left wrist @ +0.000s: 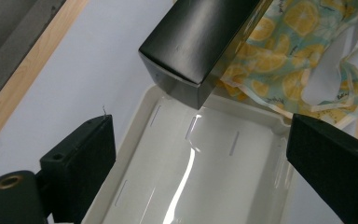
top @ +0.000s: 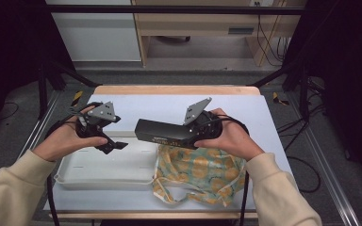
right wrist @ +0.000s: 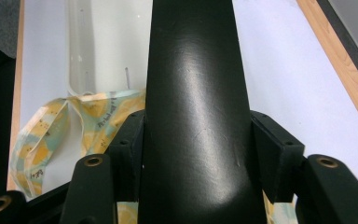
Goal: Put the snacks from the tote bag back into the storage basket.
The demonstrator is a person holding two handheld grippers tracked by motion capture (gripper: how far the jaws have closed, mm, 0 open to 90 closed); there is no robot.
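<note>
A long black box (top: pixel 162 132) hangs above the table, level and pointing left, with my right gripper (top: pixel 194 133) shut on its right end. In the right gripper view the box (right wrist: pixel 196 107) runs up between both pads (right wrist: pixel 275 154), which press its sides. My left gripper (top: pixel 113 143) hovers open over the white tray (top: pixel 101 175), with nothing between its fingers (left wrist: pixel 81 158). In the left gripper view the box's free end (left wrist: pixel 191 44) hangs over the tray's far rim (left wrist: pixel 144 105). A lemon-print cloth (top: pixel 202 172) lies crumpled right of the tray.
The table's wooden far edge (top: pixel 176 89) runs across the back. Dark frame rails and cables (top: pixel 301 127) flank the table on both sides. The pale tabletop (top: pixel 160 106) lies behind the box.
</note>
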